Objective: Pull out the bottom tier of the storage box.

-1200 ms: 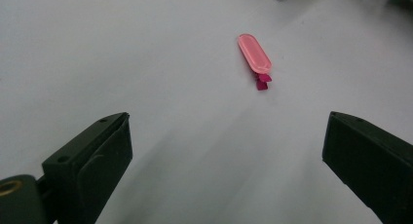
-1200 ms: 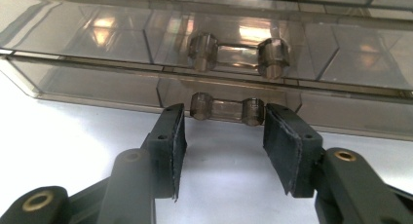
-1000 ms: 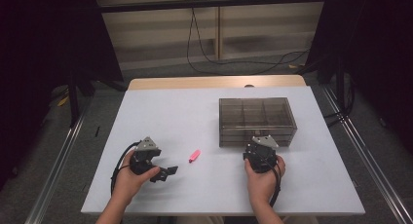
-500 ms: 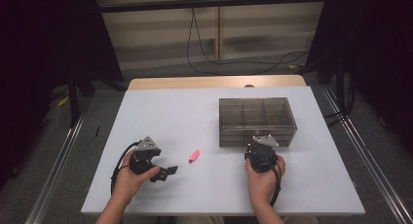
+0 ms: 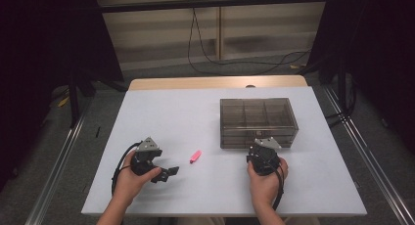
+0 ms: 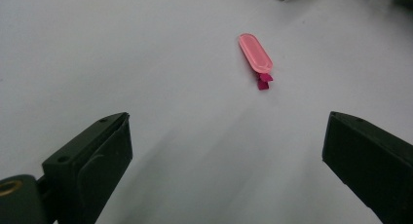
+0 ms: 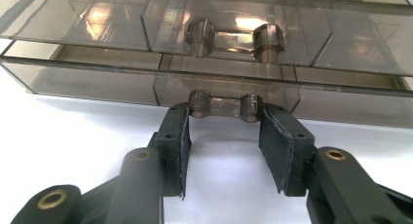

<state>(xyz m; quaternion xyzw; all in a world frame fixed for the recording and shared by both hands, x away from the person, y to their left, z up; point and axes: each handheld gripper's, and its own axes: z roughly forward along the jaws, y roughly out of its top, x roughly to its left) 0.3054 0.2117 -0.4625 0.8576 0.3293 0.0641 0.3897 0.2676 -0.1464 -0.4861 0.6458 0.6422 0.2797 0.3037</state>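
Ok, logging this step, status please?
Right tool at lower drawer handle, jaws either side, grip unconfirmed. Left tool open, empty, aimed at pink piece. Nothing in the way.

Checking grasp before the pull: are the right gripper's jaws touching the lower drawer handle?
Cannot tell. In the right gripper view the right gripper brackets the lower drawer handle, jaw tips level with its end posts, but neither contact nor a gap shows plainly.

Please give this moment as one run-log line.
left hand-held gripper: open, facing pink clip | right hand-held gripper: jaws astride lower drawer handle
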